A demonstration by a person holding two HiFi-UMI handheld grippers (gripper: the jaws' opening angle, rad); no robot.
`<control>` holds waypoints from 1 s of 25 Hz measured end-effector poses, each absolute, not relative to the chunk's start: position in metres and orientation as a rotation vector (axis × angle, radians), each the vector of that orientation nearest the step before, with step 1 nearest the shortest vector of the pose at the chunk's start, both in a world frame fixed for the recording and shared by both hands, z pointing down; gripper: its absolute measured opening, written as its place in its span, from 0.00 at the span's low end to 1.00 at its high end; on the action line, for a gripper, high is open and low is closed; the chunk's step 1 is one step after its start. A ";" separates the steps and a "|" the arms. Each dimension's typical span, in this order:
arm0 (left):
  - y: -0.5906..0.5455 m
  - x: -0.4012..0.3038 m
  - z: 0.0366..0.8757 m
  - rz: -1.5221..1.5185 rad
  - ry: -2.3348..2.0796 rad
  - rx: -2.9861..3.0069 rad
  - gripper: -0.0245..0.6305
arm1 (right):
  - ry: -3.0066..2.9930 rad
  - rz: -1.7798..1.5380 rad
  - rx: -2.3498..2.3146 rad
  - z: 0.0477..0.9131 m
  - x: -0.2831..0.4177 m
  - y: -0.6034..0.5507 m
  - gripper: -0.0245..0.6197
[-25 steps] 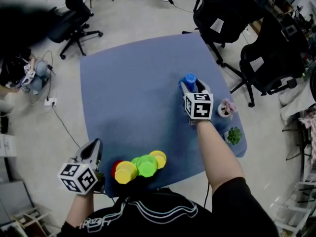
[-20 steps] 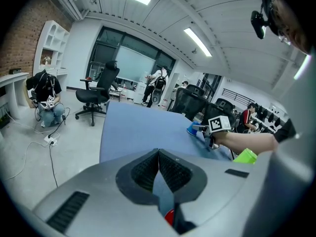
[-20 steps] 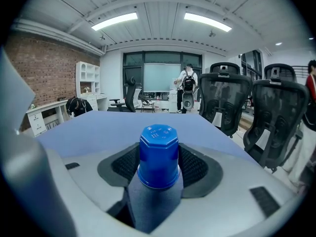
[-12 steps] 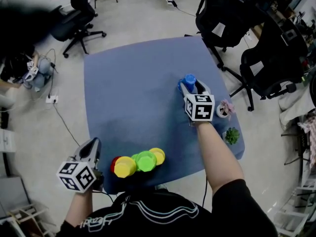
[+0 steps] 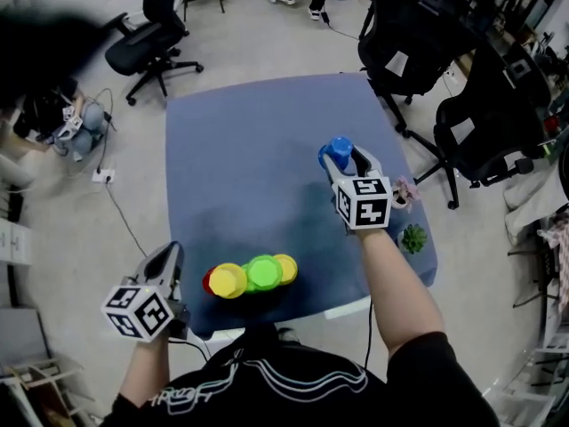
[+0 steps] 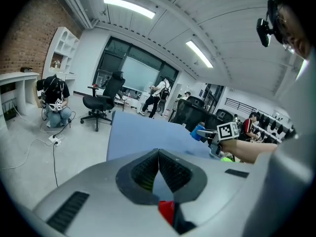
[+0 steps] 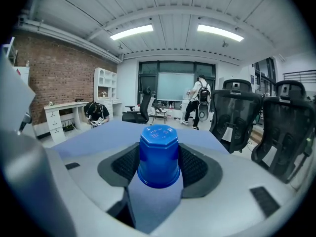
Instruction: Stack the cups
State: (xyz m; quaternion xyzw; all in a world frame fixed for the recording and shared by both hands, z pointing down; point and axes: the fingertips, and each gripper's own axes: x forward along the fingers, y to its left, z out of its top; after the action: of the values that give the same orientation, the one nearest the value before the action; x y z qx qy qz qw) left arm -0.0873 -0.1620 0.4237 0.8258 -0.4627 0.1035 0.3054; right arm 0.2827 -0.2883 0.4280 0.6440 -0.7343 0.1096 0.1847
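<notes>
Forearm outstretched, right gripper (image 5: 344, 157) pinches the inverted blue cup (image 5: 337, 149) in its fingers over the surface (image 5: 249, 167), while left gripper (image 5: 167, 258), fingers pressed together, hangs off the near-left corner beside the other cups (image 5: 252, 276).

I'm seeing a black short-sleeved top (image 5: 267, 388) showing white wavy lines; grey left hand-held gripper (image 5: 169, 254) and right hand-held gripper (image 5: 345, 154) are each carrying a black-and-white marker cube (image 5: 138, 310).
</notes>
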 end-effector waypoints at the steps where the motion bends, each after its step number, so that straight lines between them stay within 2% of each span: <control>1: -0.159 -0.088 0.420 0.266 -1.232 2.187 0.07 | -2.085 0.306 1.808 0.423 0.279 -0.283 0.44; 25: -0.068 -0.095 0.367 0.165 -1.294 2.265 0.07 | -2.417 0.227 1.539 0.339 0.165 -0.142 0.44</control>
State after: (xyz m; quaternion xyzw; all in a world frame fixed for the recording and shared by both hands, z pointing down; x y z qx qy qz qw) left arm -0.0951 -0.0676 0.3675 0.8366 -0.4778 0.0611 0.2608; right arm 0.1651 -0.1419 0.3387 0.5307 -0.8334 0.0781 0.1330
